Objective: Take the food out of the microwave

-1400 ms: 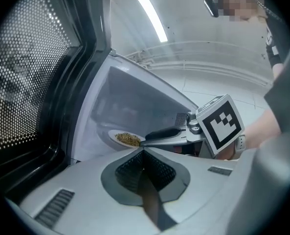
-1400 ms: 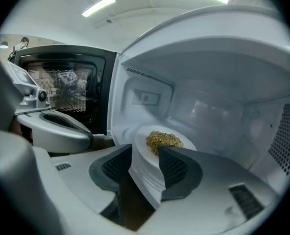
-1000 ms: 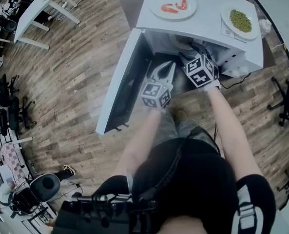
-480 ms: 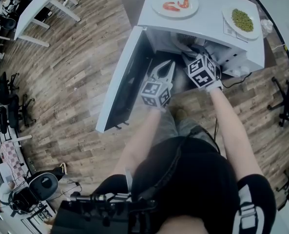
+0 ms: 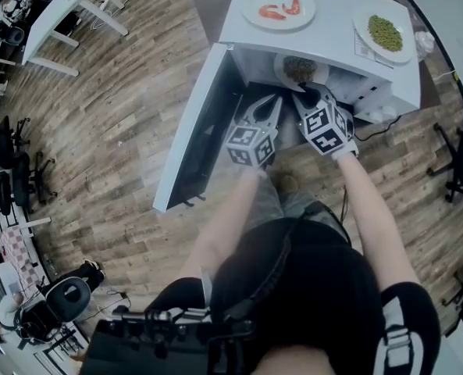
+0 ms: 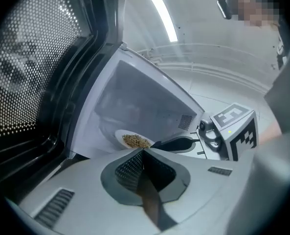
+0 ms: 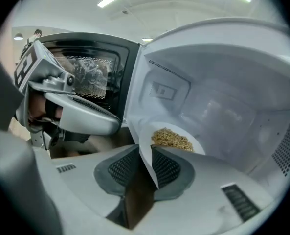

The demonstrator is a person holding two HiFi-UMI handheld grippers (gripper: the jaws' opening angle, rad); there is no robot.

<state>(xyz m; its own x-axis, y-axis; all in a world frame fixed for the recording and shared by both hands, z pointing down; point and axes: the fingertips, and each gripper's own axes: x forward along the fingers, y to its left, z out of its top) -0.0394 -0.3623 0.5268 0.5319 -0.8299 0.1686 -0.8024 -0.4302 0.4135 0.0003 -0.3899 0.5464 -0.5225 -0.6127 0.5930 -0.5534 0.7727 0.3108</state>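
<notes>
A white microwave point(image 5: 333, 33) stands with its door point(image 5: 192, 131) swung open to the left. A white plate point(image 5: 300, 69) of brown grainy food lies at the mouth of the cavity. My right gripper point(image 5: 312, 92) reaches in from the front; its jaws are closing, and the plate's near rim point(image 7: 145, 146) is pinched between the pads. The food point(image 7: 171, 139) heaps just beyond them. My left gripper point(image 5: 271, 101) hovers left of the right one before the opening, shut with nothing in it point(image 6: 144, 152). From there the plate point(image 6: 134, 141) shows beyond its tips.
Two plates rest on top of the microwave: one with red shrimp point(image 5: 278, 6), one with green peas point(image 5: 385, 33). A cable point(image 5: 375, 131) trails at the microwave's right. Desks point(image 5: 59, 14) and chairs point(image 5: 12, 170) stand on the wooden floor to the left.
The plate of brown food has come forward into sight at the microwave's mouth, and the right gripper has drawn back slightly with it. The left gripper has stayed put.
</notes>
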